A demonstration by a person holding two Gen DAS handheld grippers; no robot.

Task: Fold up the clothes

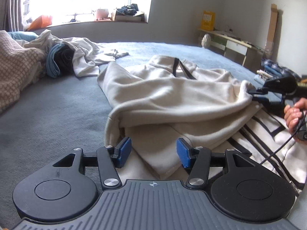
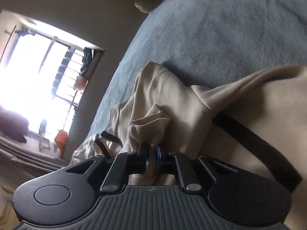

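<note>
On the bed, label by label:

Left tongs (image 1: 153, 152): spread wide, blue pads apart with nothing between them, low over the near folded corner of the garment; probably poised to pin or take that corner.

Right tongs (image 2: 151, 158): closed tight on a bunched fold of cream cloth. In the left view they lift the garment's right edge clear of the bed, likely to carry that flap across for a fold.

Hand (image 1: 294, 115): one in view, gripping the right tool's handle.

Cream jacket (image 1: 172, 95): one, black trim and a zipper, lying mid-bed, partly doubled over itself, its striped inner face showing at the right.

Fold stage: a fold is in hand; how many are laid down I cannot tell.

Bed (image 1: 48, 105): one, blue-grey cover, carrying everything.

Clothes pile (image 1: 76, 57): one heap at the far left, white and dark pieces tangled; count unclear.

Knitted blanket (image 1: 15, 63): one, far left edge.
</note>
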